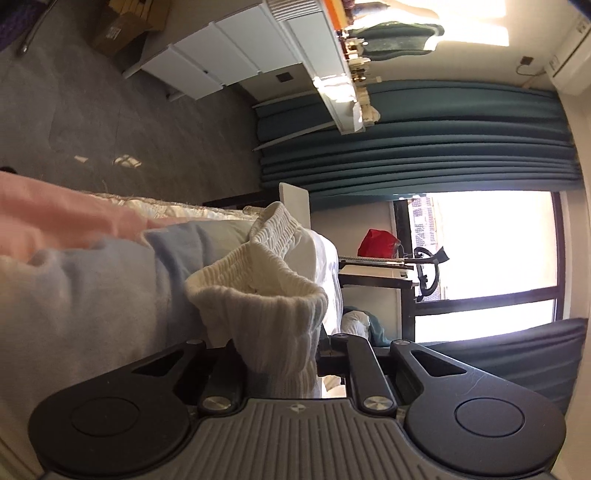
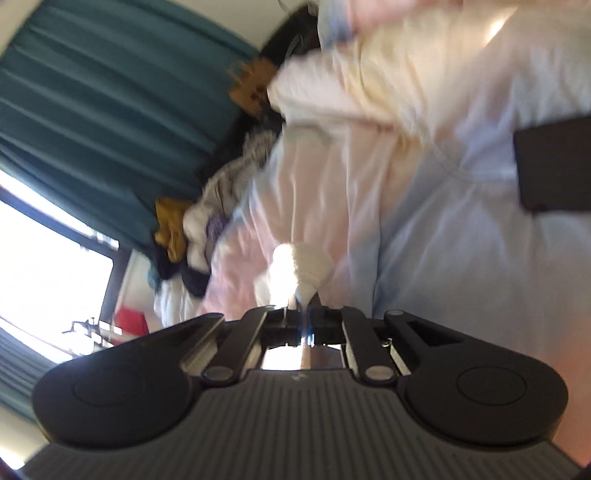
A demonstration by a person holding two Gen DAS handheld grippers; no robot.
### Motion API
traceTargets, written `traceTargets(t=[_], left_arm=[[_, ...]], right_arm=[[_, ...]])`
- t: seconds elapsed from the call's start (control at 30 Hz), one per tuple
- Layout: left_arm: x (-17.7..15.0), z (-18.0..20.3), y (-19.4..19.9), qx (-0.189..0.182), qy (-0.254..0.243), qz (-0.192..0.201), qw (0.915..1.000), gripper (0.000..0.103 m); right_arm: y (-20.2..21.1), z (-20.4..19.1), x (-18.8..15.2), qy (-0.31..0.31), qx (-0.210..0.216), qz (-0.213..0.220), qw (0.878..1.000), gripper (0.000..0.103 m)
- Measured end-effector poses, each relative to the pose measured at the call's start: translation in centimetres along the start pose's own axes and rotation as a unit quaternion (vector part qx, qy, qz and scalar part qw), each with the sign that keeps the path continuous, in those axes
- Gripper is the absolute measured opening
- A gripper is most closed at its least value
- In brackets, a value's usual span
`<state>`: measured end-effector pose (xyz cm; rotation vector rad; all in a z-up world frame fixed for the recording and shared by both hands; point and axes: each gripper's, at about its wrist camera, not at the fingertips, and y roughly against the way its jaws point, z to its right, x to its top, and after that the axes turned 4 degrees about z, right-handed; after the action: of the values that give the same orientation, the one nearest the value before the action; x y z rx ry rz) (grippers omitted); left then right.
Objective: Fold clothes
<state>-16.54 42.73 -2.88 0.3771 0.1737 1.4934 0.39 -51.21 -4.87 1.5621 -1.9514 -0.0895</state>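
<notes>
- The left tool [image 1: 280, 354] pinches the white ribbed cuff [image 1: 258, 295] of the pale sweater [image 1: 92, 280], right at its tips.
- The right tool [image 2: 303, 306] squeezes another white cuff [image 2: 306, 266], just ahead of it.

No text, brand, number or sign can be read in either view. The cardboard box [image 1: 122, 29] on the far floor in the left wrist view carries a dark printed patch, but it is too small and skewed to make out. A small round emblem sits on the ribbed grey body of each gripper, bearing no legible letters.
</notes>
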Motion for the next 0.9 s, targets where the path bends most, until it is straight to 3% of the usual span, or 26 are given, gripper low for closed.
traceTargets(t=[0.07, 0.13, 0.27, 0.33, 0.43, 0.73, 0.8, 0.87, 0.9], left_arm=[[0.5, -0.6, 0.7, 0.016, -0.002, -0.012, 0.9998, 0.014], [0.6, -1.5, 0.9, 0.043, -0.016, -0.025, 0.9986, 0.015], [0.7, -3.7, 1.2, 0.061, -0.03, -0.042, 0.9968, 0.015], [0.8, -4.3, 1.5, 0.053, -0.035, -0.043, 0.997, 0.015], [0.6, -4.8, 1.8, 0.048, -0.034, -0.042, 0.9974, 0.015], [0.3, -5.4, 2.4, 0.032, -0.044, -0.055, 0.997, 0.02], [-0.2, -4.4, 2.0, 0.042, -0.066, -0.063, 0.995, 0.029], [-0.5, -3.4, 2.7, 0.066, -0.103, -0.061, 0.9906, 0.062], [-0.7, -2.7, 3.4, 0.08, -0.132, -0.046, 0.9869, 0.069]], right_arm=[[1.5, 0.3, 1.0, -0.005, -0.011, 0.042, 0.999, 0.006], [1.7, 1.2, 1.5, 0.006, -0.059, 0.049, 0.997, 0.006], [-1.0, 5.4, 1.2, 0.013, -0.172, -0.015, 0.985, 0.006], [-2.3, 7.7, 0.9, 0.003, -0.206, -0.044, 0.978, 0.006], [-2.7, 9.1, 0.8, -0.018, -0.207, -0.055, 0.977, 0.006], [-2.8, 7.6, 0.5, 0.017, -0.208, -0.045, 0.977, 0.008], [-2.9, 7.6, 0.5, 0.015, -0.213, -0.044, 0.976, 0.009], [-2.7, 7.1, 0.5, 0.022, -0.215, -0.04, 0.976, 0.01], [-2.6, 6.7, 0.5, 0.029, -0.217, -0.038, 0.975, 0.011]])
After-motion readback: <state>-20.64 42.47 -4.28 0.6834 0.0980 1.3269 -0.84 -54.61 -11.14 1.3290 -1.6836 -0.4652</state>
